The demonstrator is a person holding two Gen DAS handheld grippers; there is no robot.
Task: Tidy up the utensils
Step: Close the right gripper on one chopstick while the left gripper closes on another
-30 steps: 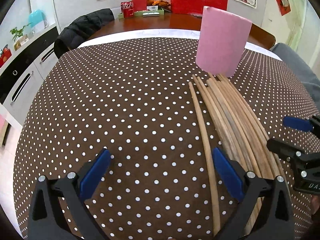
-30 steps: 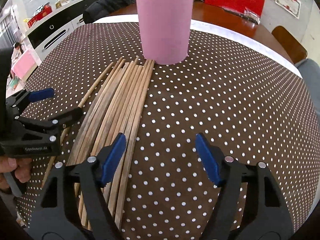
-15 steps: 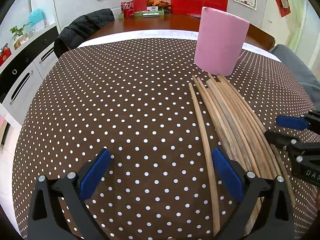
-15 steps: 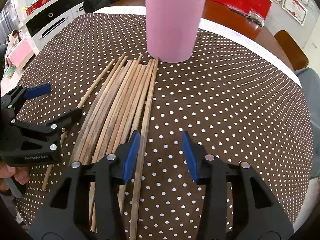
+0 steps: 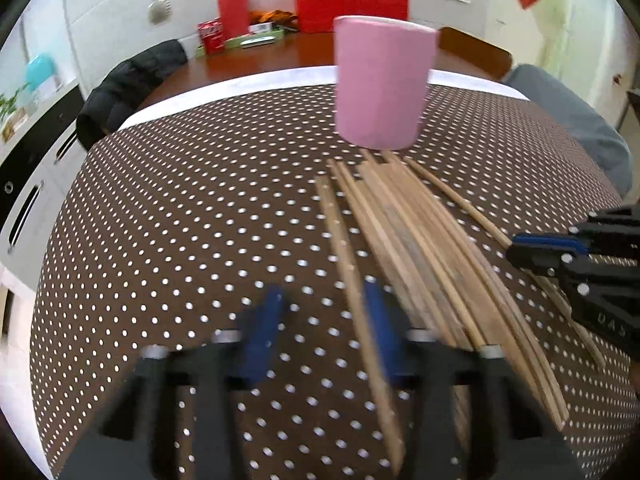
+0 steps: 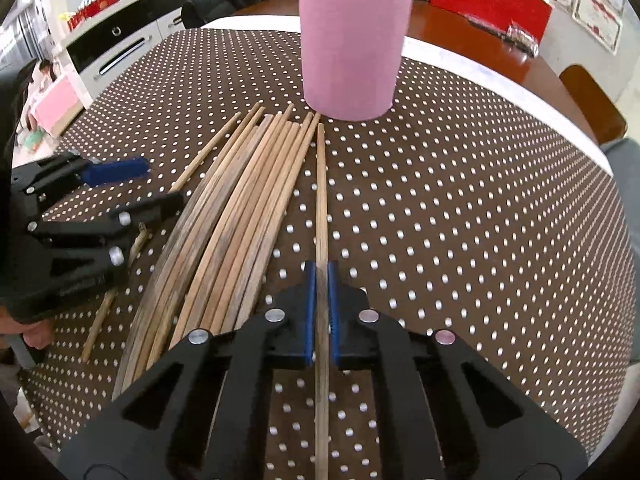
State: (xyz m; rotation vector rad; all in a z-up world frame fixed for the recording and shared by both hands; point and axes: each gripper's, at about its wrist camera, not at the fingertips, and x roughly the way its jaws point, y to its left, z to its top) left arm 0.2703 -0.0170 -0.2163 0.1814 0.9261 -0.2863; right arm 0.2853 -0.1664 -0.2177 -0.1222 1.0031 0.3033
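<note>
A pink cup [image 5: 380,84] [image 6: 352,48] stands upright on the brown dotted tablecloth [image 5: 180,220]. Several wooden chopsticks [image 5: 420,248] [image 6: 248,200] lie side by side in front of it. My right gripper [image 6: 321,276] is shut on the rightmost chopstick [image 6: 320,184], which lies a little apart from the bundle; in the left wrist view this gripper [image 5: 540,248] is at the right edge. My left gripper [image 5: 324,292] is blurred and its jaws are closing around the leftmost chopstick [image 5: 340,232], which lies against the right pad with a gap to the left pad.
A black jacket [image 5: 128,84] hangs over a chair behind the table. Red boxes and a can [image 5: 212,36] stand on bare wood at the back. A grey seat [image 5: 580,120] lies to the right, and low cabinets [image 5: 24,168] to the left.
The right jaws have closed onto the rightmost chopstick, now slightly apart from the bundle. The left jaws have narrowed from wide open, with the leftmost chopstick between them.
</note>
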